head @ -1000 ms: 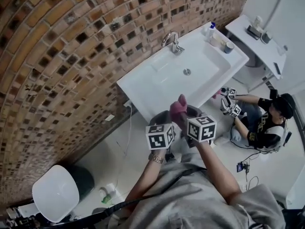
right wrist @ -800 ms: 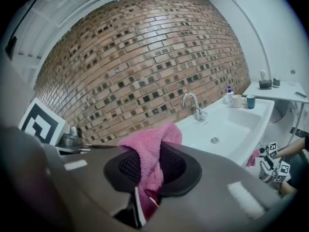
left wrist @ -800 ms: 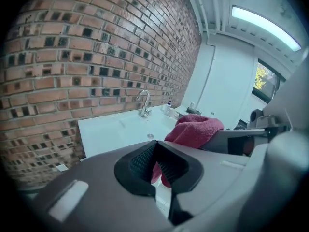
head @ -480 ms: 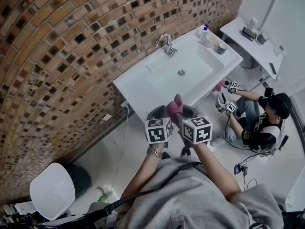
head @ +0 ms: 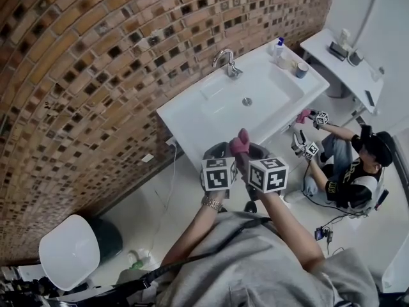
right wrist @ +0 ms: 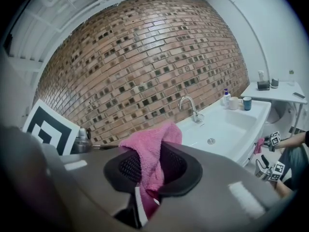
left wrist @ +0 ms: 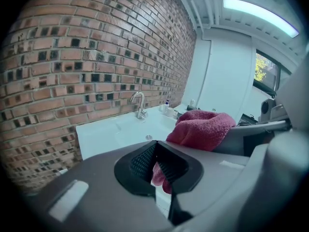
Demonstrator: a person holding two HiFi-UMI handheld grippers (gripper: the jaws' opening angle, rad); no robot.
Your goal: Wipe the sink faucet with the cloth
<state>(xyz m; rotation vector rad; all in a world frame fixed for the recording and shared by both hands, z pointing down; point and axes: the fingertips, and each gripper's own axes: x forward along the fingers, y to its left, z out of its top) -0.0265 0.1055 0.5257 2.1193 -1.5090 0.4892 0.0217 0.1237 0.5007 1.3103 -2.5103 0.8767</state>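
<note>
A chrome faucet [head: 227, 61] stands at the back of the white sink [head: 185, 117], against the brick wall. It also shows in the left gripper view as the faucet [left wrist: 139, 105] and in the right gripper view as the faucet [right wrist: 191, 108]. My right gripper [head: 252, 151] is shut on a pink cloth [head: 239, 142], whose top sticks up above the jaws. In its own view, the right gripper [right wrist: 147, 170] has the cloth [right wrist: 149, 153] draped between the pads. My left gripper [head: 220, 151] sits close beside it, before the sink's front edge. The left gripper [left wrist: 154, 163] has its tips together, with the cloth [left wrist: 200, 129] just to its right.
A bottle [head: 279, 45] and a cup [head: 301, 69] stand on the sink's right end. Beyond is a white shelf [head: 345, 56] with small items. A person [head: 354, 171] sits on the floor at the right holding two grippers. A white bin lid [head: 70, 254] lies at lower left.
Both grippers and the cloth stay together in front of the sink. Only the head view has shifted a little.
</note>
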